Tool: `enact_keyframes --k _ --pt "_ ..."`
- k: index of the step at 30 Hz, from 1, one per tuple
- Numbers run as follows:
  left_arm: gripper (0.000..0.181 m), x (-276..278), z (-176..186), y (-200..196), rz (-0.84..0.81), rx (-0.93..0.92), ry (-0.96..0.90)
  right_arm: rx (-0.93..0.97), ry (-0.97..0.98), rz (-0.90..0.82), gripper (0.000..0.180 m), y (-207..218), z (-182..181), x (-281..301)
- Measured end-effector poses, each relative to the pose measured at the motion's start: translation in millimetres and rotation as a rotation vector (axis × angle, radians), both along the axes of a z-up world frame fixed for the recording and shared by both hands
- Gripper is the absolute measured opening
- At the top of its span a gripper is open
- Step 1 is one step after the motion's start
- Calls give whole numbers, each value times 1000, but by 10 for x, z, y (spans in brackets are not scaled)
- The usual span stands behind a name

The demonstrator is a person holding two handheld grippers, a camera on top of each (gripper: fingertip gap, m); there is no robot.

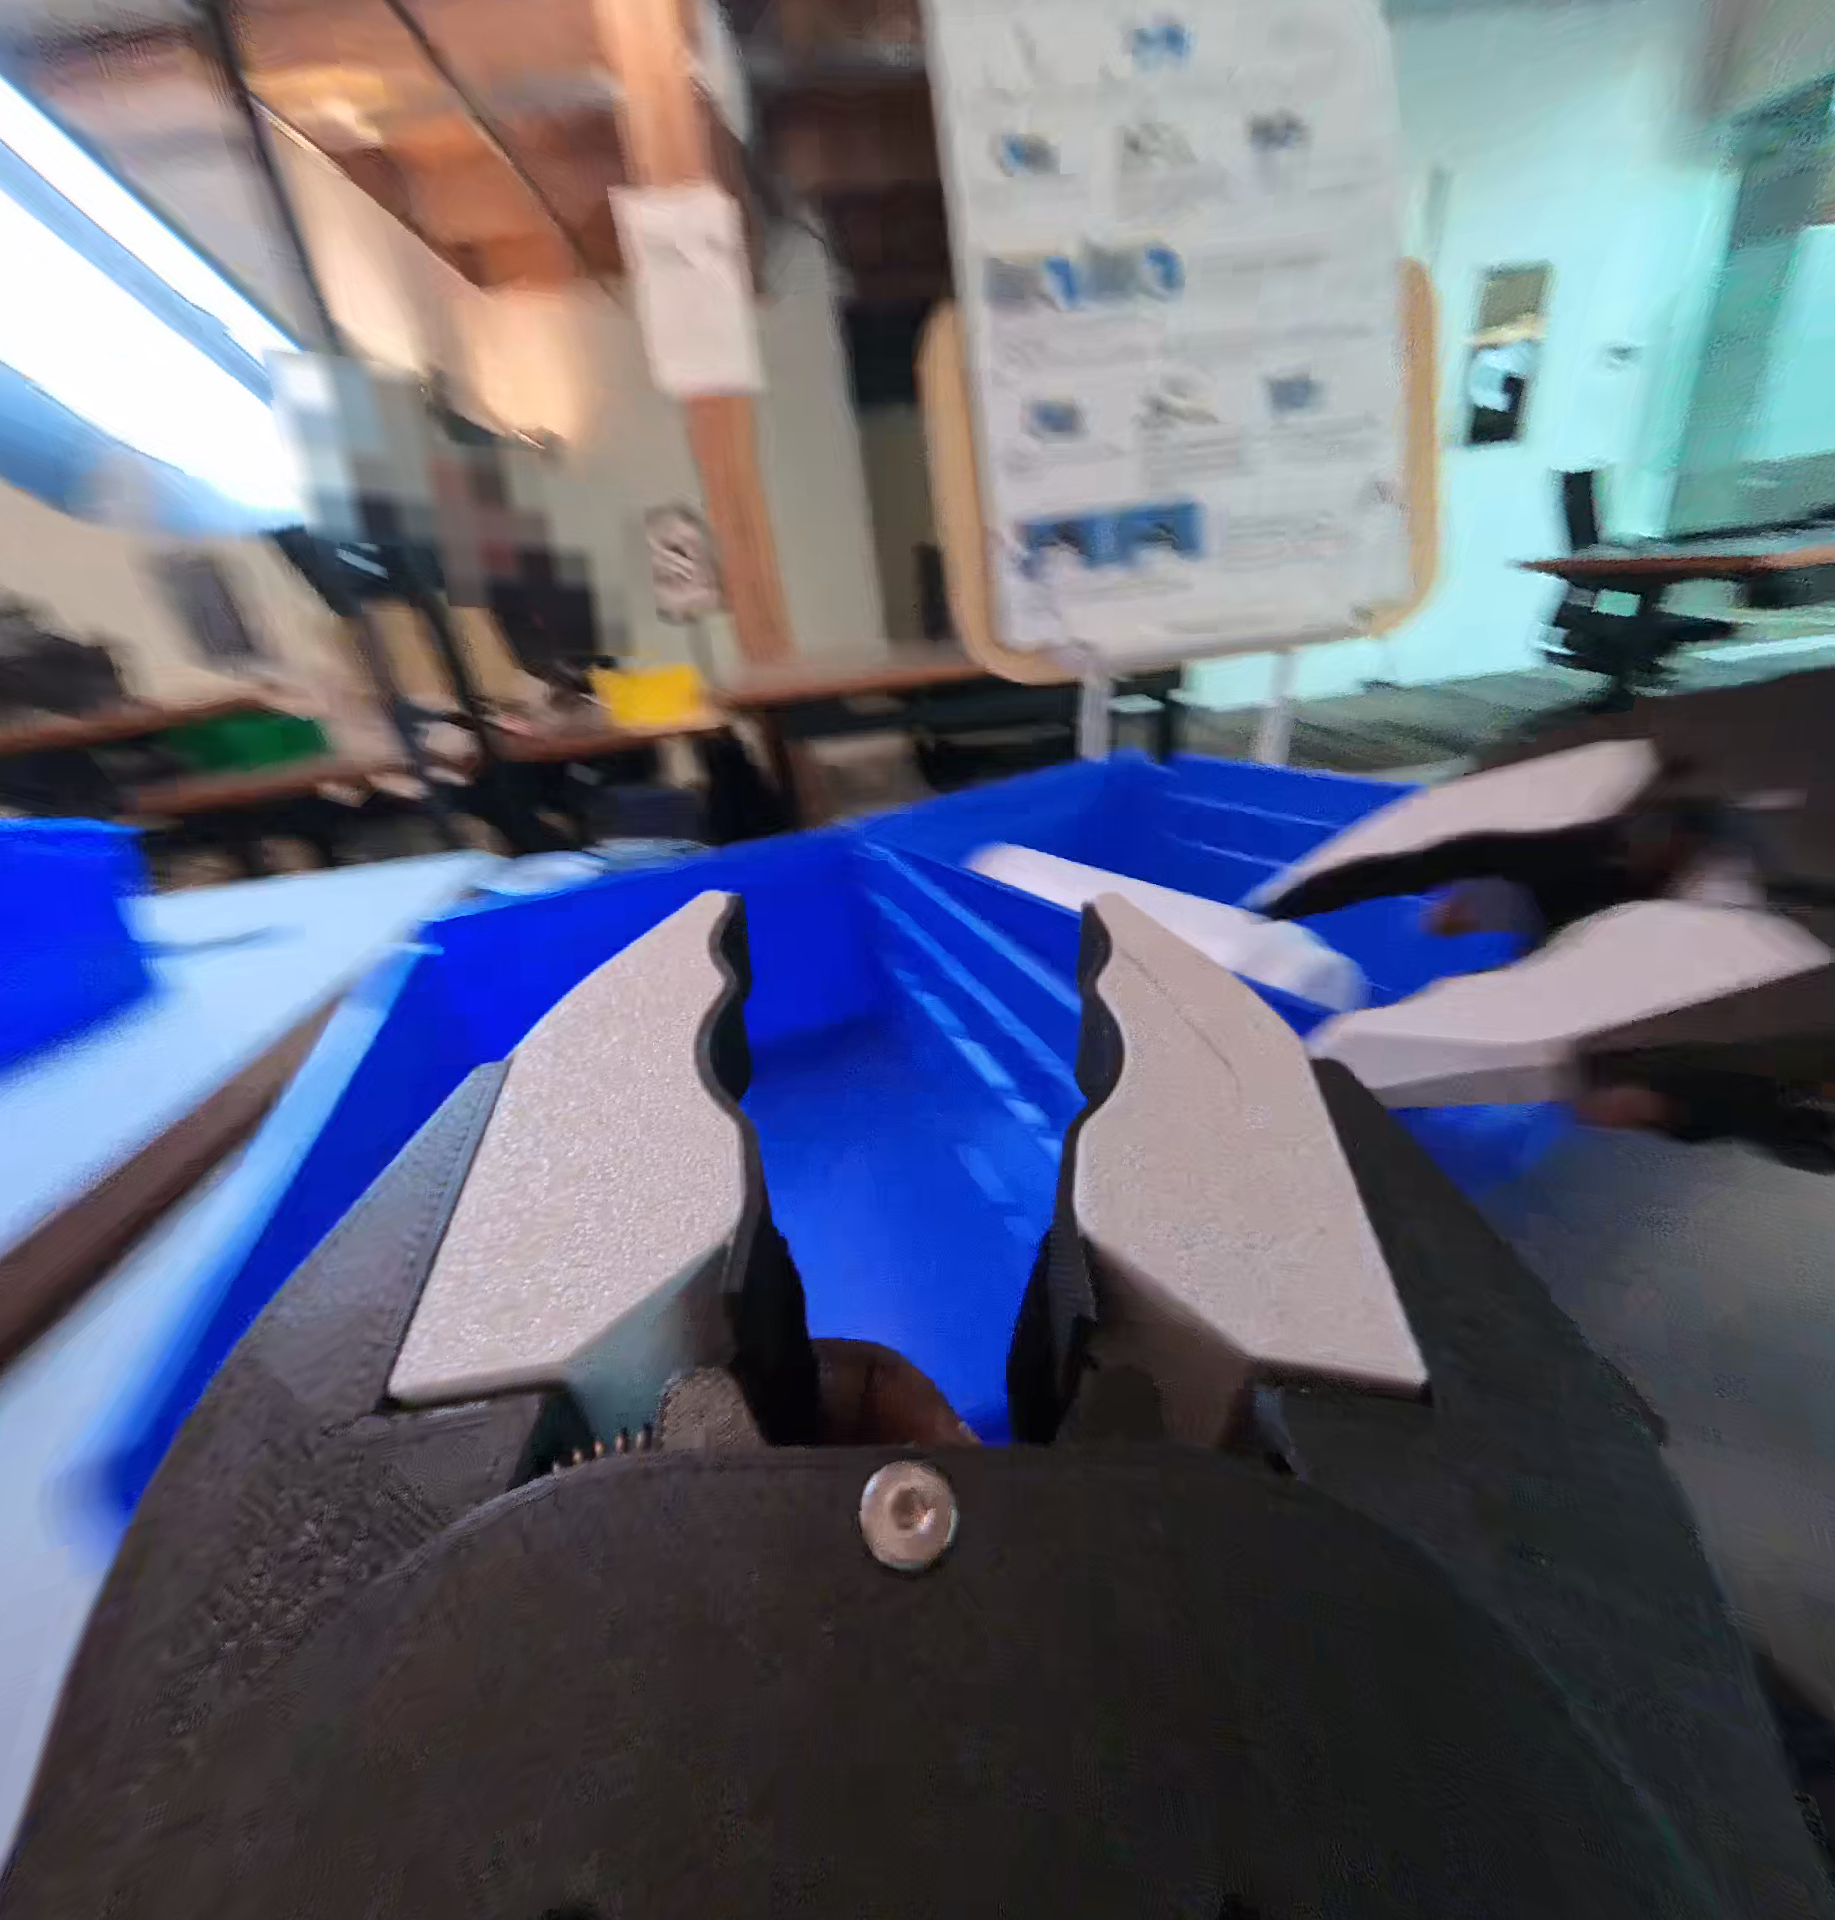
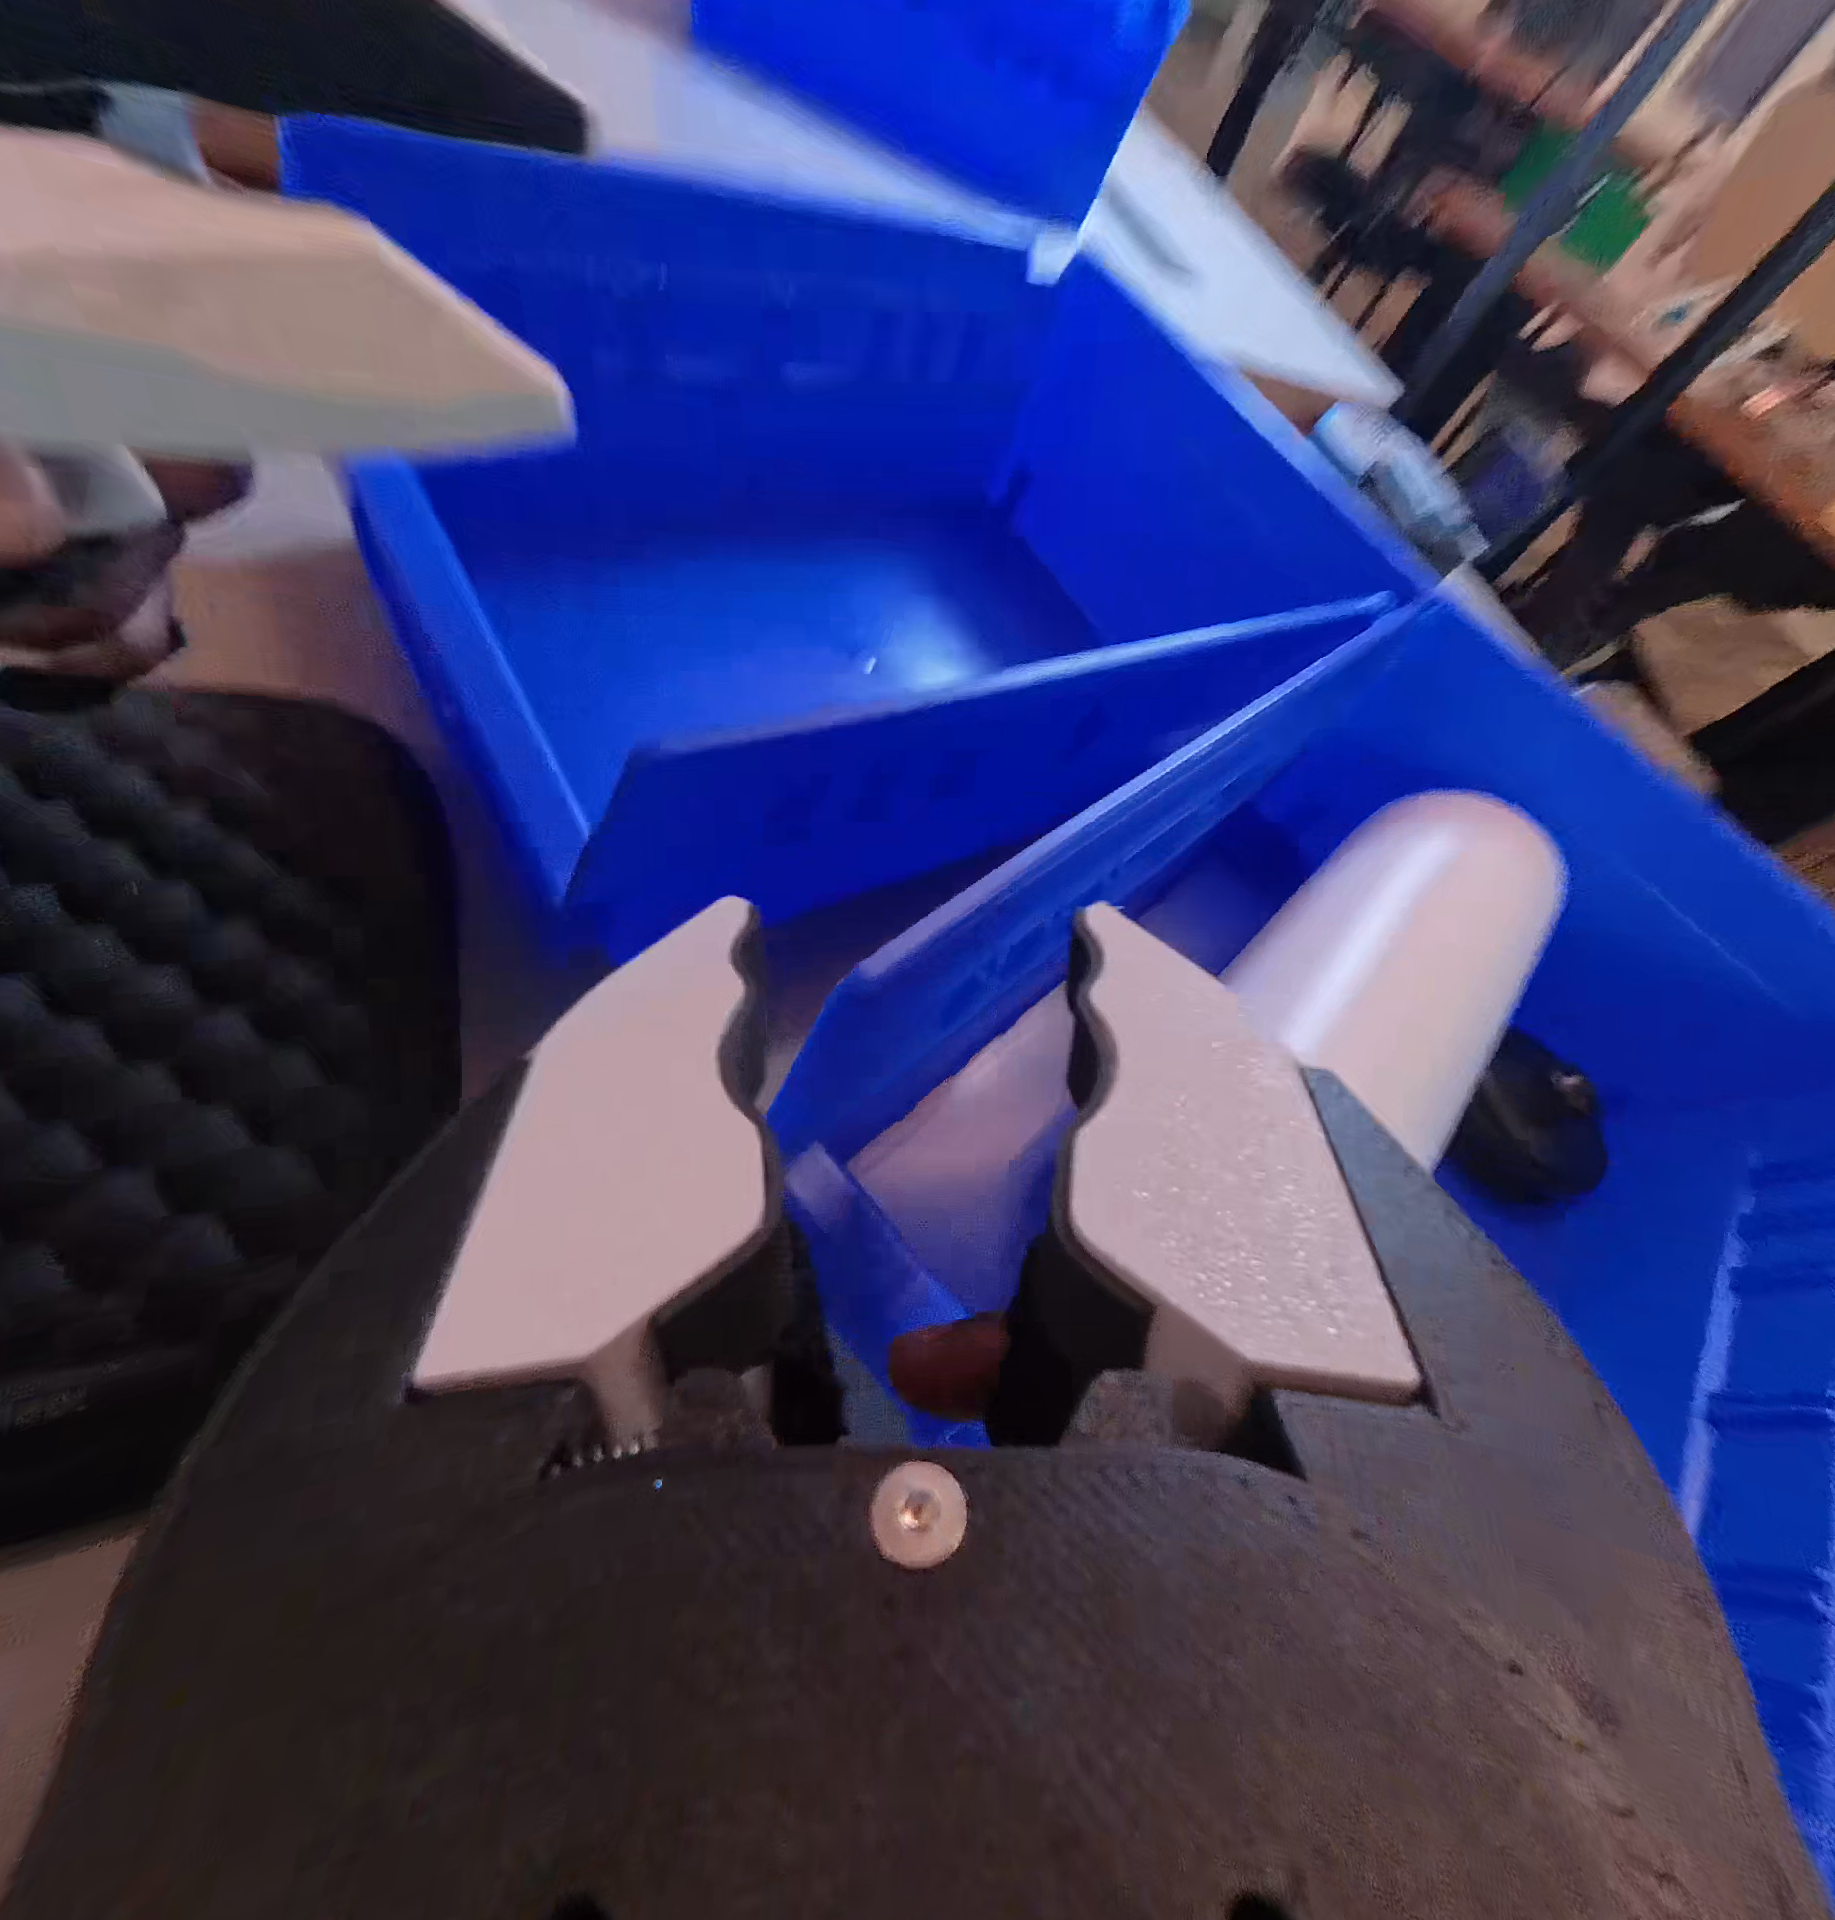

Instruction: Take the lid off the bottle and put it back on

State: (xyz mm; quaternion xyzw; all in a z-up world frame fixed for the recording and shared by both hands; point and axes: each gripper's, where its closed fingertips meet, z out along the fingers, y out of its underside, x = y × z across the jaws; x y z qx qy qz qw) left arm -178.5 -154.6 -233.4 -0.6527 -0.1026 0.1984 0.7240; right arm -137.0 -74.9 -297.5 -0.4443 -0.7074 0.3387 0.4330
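Note:
A white bottle [image 2: 1412,935] lies on its side in a blue bin [image 2: 1671,883]; it also shows in the left wrist view [image 1: 1131,904]. I cannot make out its lid. A small black object [image 2: 1526,1132] lies beside it in that bin. My right gripper [image 2: 913,935] is open and empty, just above the bin's near wall, with the bottle passing behind its right finger. My left gripper [image 1: 911,914] is open and empty over an empty blue bin [image 1: 622,987]. The right gripper [image 1: 1297,971] shows open at the right, close to the bottle.
The empty blue bin [image 2: 892,790] stands next to the bottle's bin. A black dimpled foam pad [image 2: 165,1039] lies to the left on the table. One finger [image 2: 269,312] of the left gripper reaches in at top left. Another blue bin [image 1: 40,935] stands far left. My right gripper is the nearer one to the small black object [image 2: 1526,1132]: about 25 cm, against 35 cm.

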Motion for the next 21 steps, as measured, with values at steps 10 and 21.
enact_keyframes --k 10,21 --pt "88 -1300 -583 -1079 294 -169 -187 -153 71 -129 56 -630 32 14" --pt "4 -1249 -656 -909 330 -164 -57 9 0 -204 20 -429 -227 -290"
